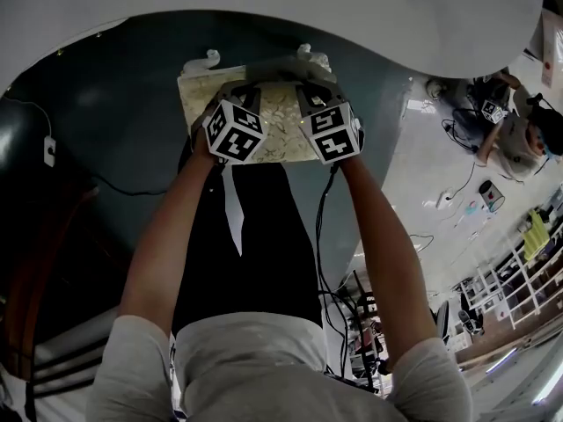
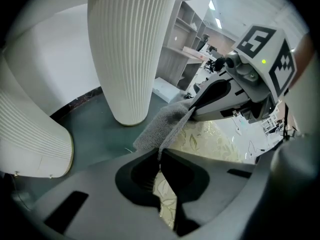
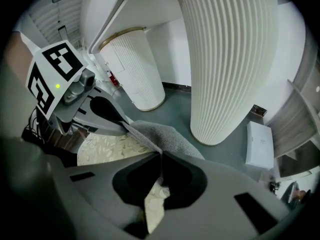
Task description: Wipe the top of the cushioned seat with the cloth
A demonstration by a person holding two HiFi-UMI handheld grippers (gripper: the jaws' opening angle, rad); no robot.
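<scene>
We hold the cloth (image 2: 159,123) between both tools. The left gripper (image 2: 160,156) has its jaws drawn narrow and pinched on one edge of the grey fabric, and the right gripper (image 3: 161,160) is clamped the same way on the other edge. The cloth runs as a short band from one pair of jaws to the other. Each gripper view shows the opposite tool just beside it, biting the same piece.

In the head view, both grippers point steeply down over the cushioned seat (image 1: 280,126), a pale pad with a leafy pattern. It stands on a dark green floor (image 1: 132,121) under the rim of a white tabletop (image 1: 264,7). The cloth lies at the far side of the seat, bunched a little, with most of the patterned top showing bare on the side nearer us. Ribbed white columns (image 2: 132,54) rise just past the seat.

As for progress, we judge the wiping is under way but far from settled. The grip is made and the cloth is down at the seat. We see no dust, streak or damp mark on the fabric that would show which parts are covered — so how much is done we cannot say. What looks left is to draw the cloth across the open stretch of cushion, side to side, out to its near edge and corners.
</scene>
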